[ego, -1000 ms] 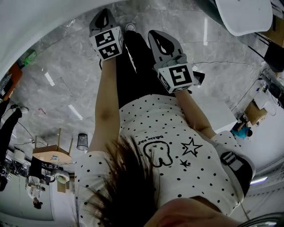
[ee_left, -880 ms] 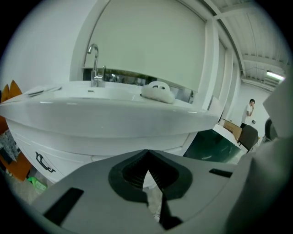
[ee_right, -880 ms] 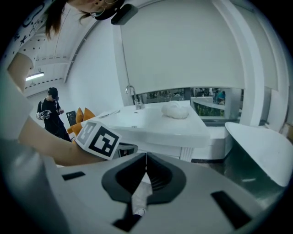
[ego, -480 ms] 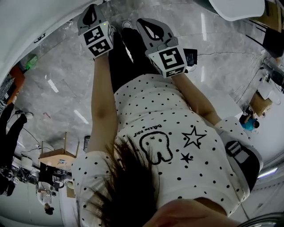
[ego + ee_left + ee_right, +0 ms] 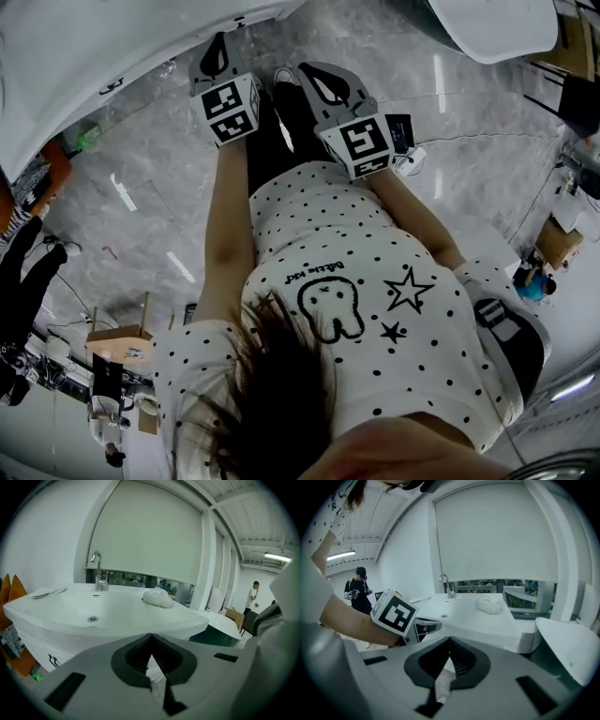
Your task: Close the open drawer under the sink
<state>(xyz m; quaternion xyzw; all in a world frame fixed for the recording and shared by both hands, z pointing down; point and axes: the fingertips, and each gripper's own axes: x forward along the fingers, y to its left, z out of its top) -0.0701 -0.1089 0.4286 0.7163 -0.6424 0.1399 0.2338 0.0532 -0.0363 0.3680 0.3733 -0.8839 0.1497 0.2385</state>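
Left gripper view faces the sink (image 5: 117,613), with the drawer front (image 5: 44,651) just beneath its basin, apart from the left gripper (image 5: 151,644) and right gripper (image 5: 449,651), both pinched together and empty. Probably the approach step: next, lower one and push that front in

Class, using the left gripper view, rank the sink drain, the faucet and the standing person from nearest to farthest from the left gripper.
1. Sink drain: lower left, just ahead.
2. Faucet: behind the drain, upper left.
3. Standing person: far right, across the room.
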